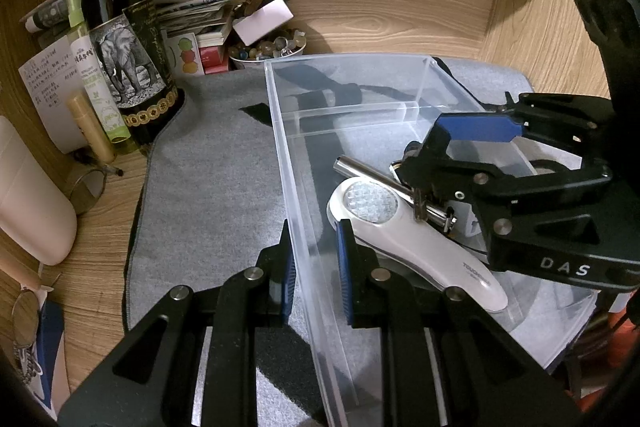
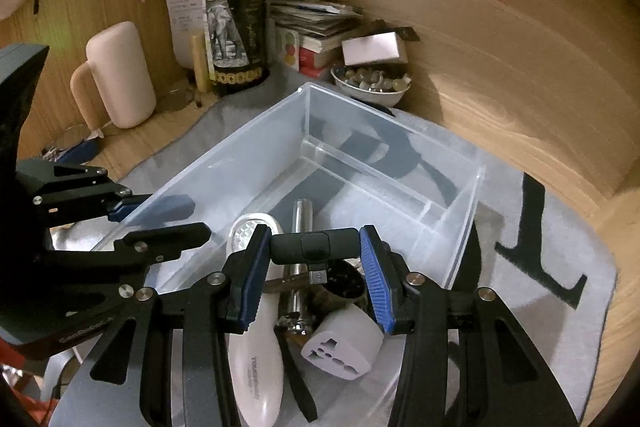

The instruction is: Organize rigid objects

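Note:
A clear plastic bin stands on a grey mat. In it lie a white handheld device, a silver metal tube and a white plug adapter. My right gripper is shut on a small black gadget with a USB plug, held above the bin's contents. My left gripper straddles the bin's left wall, its pads pressed near it.
A dark wine bottle, small bottles, papers and books, and a white bowl of beads stand at the back. A pink jug stands at the left. Wooden walls close in behind and right.

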Demonstrator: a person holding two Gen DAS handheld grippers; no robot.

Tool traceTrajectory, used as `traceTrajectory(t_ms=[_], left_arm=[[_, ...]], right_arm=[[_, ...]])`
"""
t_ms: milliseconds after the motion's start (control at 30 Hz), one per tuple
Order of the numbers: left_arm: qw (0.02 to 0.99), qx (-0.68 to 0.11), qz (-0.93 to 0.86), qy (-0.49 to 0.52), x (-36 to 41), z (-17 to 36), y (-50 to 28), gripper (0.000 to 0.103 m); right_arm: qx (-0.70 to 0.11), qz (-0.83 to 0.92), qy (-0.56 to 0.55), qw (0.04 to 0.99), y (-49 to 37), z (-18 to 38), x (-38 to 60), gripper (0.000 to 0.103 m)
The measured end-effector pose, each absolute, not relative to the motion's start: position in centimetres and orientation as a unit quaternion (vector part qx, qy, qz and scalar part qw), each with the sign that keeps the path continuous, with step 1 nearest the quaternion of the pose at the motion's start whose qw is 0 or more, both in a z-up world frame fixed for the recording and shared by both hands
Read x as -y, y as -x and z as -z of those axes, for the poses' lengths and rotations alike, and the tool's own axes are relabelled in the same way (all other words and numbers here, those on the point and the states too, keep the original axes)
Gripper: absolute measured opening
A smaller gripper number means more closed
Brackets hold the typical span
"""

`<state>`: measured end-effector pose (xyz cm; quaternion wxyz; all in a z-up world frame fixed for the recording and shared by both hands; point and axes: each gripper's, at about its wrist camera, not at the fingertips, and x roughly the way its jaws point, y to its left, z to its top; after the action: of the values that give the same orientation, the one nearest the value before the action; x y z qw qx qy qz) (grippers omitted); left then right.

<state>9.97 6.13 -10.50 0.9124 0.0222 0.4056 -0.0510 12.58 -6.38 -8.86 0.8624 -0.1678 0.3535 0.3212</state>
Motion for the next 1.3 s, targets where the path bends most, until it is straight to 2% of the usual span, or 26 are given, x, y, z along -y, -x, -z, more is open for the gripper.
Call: traceTrajectory(t_ms=[67,167,600,700,867,967,1200,1233,1300], left_arm=[[0.912,-0.405,0.052,-0.021,-6.1,10.5,-9.9,0.017],[0.912,-0.406,0.052,-0.020,-6.1,10.5,-9.9,0.017],[0.910,-0.410,0.054,-0.015,-6.4,10.4,-10.1,0.017],[0.914,-0.403,0.042,-0.015,-6.7,9.9,-9.9,0.017],[0.923,-0.383,0.031,-0.001,-7.6,8.3,-8.8,0.030],[0.932,-0.362,0.030,0.001,-7.5,6.9,-7.6,0.038],[0.951,-0.306,0.043,0.010,-6.2,3.9,-4.9,0.064],[0.954,-0.297,0.044,0.012,-6.0,3.5,-4.6,0.068],[0.960,-0.277,0.042,0.011,-5.5,2.8,-3.6,0.070]], right_arm=[[-0.360,-0.324,0.167,0.859,-12.6,8.9,6.4,0.043],[-0.355,-0.322,0.171,0.861,-12.4,8.8,6.4,0.051],[-0.332,-0.313,0.138,0.879,-10.8,6.5,9.1,0.055],[-0.323,-0.304,0.131,0.886,-10.4,6.0,10.1,0.067],[-0.301,-0.290,0.116,0.901,-9.2,4.8,11.7,0.071],[-0.285,-0.283,0.105,0.910,-8.5,4.0,12.7,0.082],[-0.252,-0.272,0.087,0.924,-6.3,2.3,14.6,0.085],[-0.248,-0.271,0.086,0.926,-5.9,2.1,14.8,0.089],[-0.236,-0.266,0.083,0.931,-5.0,1.7,15.3,0.097]])
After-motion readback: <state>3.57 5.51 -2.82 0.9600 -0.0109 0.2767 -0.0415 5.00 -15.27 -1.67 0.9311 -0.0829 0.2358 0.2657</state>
